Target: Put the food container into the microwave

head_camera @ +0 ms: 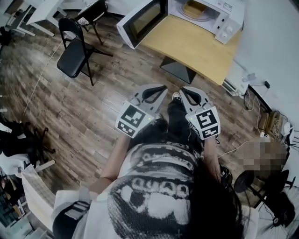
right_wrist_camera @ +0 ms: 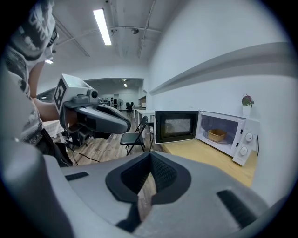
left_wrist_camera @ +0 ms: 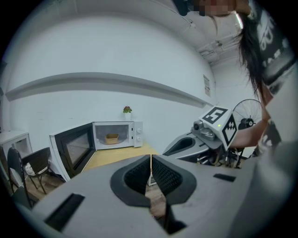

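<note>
A tan food container (head_camera: 195, 9) (left_wrist_camera: 111, 138) (right_wrist_camera: 216, 135) sits inside the white microwave (head_camera: 219, 18) (left_wrist_camera: 138, 134) (right_wrist_camera: 242, 139), whose door (head_camera: 142, 21) (left_wrist_camera: 72, 148) (right_wrist_camera: 177, 125) stands wide open. The microwave rests at the far end of a wooden table (head_camera: 196, 46). My left gripper (head_camera: 164, 87) (left_wrist_camera: 151, 160) and right gripper (head_camera: 181, 89) (right_wrist_camera: 150, 158) are held side by side in front of the person, well short of the table. Both have their jaws closed together with nothing between them.
A black folding chair (head_camera: 74, 51) (right_wrist_camera: 135, 137) stands on the wood floor left of the table. The table's dark pedestal base (head_camera: 180, 70) is just ahead of the grippers. Cables and a power strip (head_camera: 250, 93) lie by the right wall, a fan (head_camera: 247, 182) at lower right.
</note>
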The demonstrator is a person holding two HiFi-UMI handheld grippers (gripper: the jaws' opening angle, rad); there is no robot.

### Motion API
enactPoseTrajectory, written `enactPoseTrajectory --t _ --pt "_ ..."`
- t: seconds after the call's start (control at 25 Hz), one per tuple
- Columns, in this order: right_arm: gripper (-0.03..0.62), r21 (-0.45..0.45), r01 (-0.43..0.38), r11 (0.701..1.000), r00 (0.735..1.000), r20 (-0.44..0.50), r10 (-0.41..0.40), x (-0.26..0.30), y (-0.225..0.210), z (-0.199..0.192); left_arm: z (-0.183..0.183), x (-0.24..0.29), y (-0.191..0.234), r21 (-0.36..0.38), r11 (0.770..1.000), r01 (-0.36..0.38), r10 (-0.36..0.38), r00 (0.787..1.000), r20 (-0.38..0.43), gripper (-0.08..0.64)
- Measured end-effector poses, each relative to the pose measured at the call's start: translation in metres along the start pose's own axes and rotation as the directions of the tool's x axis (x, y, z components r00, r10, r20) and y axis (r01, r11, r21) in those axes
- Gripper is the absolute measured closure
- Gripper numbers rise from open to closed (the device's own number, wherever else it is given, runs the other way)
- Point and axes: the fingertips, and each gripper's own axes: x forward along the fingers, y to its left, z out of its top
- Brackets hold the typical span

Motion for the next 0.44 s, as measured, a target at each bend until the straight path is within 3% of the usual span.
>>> enactPoseTrajectory --t 0.44 --pt "0.592 0.007 0.007 1.0 1.0 -0.008 -0.007 0.001 -0.017 -0.001 -0.001 0.0 0.0 -0.004 1.0 0.003 -0.003 1.0 0.007 0.554"
